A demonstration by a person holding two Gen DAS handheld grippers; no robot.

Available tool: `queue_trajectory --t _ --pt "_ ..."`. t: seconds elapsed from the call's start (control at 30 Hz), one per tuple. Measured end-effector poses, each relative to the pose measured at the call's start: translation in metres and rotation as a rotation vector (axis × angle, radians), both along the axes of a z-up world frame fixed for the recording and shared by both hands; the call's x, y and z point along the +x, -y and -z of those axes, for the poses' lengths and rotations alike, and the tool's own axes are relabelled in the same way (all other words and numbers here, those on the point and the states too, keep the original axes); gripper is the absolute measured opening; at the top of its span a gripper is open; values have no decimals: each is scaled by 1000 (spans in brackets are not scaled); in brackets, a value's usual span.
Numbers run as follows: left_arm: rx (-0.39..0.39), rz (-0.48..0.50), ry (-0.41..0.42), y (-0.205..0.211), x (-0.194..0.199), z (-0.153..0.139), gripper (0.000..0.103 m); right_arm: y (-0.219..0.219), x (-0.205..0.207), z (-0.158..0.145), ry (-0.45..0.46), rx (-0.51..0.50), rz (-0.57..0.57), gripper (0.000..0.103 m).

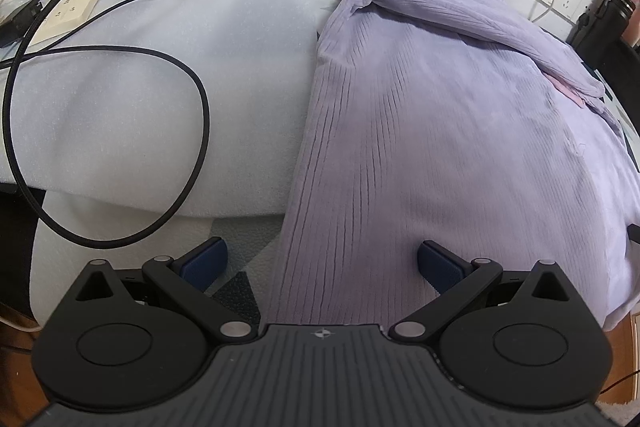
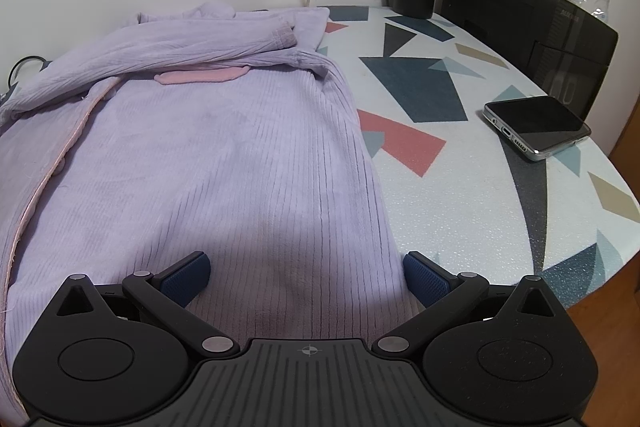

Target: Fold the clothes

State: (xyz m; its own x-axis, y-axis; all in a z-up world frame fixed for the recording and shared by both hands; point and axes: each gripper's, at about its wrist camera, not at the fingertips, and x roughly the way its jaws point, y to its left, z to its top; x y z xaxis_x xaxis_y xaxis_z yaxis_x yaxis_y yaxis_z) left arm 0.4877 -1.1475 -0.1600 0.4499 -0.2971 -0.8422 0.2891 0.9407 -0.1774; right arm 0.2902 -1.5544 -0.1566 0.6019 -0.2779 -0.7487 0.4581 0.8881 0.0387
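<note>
Looping over a white foam sheet (image 1: pixel 160 75) at the far left lies a black cable (image 1: pixel 200 131). Beside it, the lilac ribbed garment (image 1: pixel 420 147) spreads across the patterned tabletop (image 2: pixel 460 187). The left gripper (image 1: pixel 322 263) and right gripper (image 2: pixel 306 273) hover at its near hem, jaws released. A phone (image 2: pixel 536 125) lies rightmost.

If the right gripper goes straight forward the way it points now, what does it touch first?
Most likely the purple garment. The right gripper is open, low over its near hem, so the ribbed fabric lies directly ahead. Depth is unclear; it may skim above the cloth for a while.
</note>
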Motion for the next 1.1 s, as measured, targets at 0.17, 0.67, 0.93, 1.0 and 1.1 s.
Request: queue_trajectory --t 0.17,0.67,0.93,1.0,1.1 --pt "4 2 6 -1 -2 -3 103 1 0 0 -2 2 -1 102" --pt "-39 30 74 -17 -25 -25 95 8 -19 -18 47 20 9 102" --pt "-85 89 71 -38 -49 -29 95 1 -39 -17 29 1 -48 102" --pt "-99 105 56 -42 -55 -28 95 -1 -44 -16 25 3 -50 102" --pt "-86 116 40 -42 -60 -23 95 -2 -51 -15 24 12 -46 102"
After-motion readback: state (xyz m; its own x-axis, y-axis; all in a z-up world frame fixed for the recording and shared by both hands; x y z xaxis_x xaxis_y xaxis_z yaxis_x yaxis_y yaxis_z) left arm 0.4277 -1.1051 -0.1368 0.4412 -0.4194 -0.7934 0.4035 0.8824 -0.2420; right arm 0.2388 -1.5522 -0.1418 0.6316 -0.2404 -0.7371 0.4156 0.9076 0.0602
